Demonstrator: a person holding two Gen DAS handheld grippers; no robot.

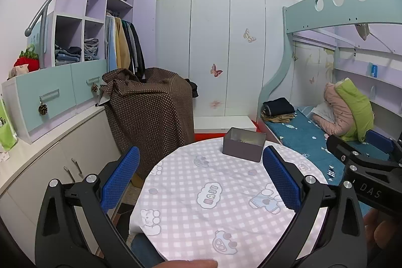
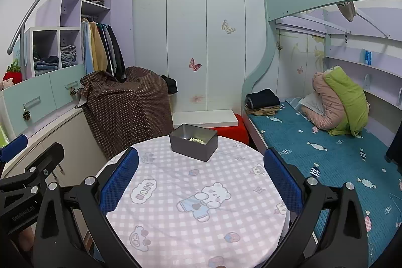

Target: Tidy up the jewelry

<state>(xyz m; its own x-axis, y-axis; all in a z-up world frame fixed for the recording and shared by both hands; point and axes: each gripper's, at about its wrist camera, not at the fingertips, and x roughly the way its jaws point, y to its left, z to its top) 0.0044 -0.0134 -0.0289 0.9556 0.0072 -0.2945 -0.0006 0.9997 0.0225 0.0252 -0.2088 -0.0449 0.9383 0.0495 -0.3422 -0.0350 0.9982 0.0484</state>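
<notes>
Left gripper (image 1: 201, 177) spread, empty; right gripper (image 2: 201, 177) spread, empty; grey tin (image 2: 193, 142) with pale beads (image 2: 197, 140) on checked tablecloth (image 2: 191, 205)

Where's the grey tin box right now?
The grey tin box sits at the far edge of the round checked table, ahead of both open grippers, with the red stool just behind it.

Both grippers are showing black frames, silver screws and blue textured pads: left gripper (image 1: 201, 176), right gripper (image 2: 201, 173). White lettering is showing on each body.
</notes>
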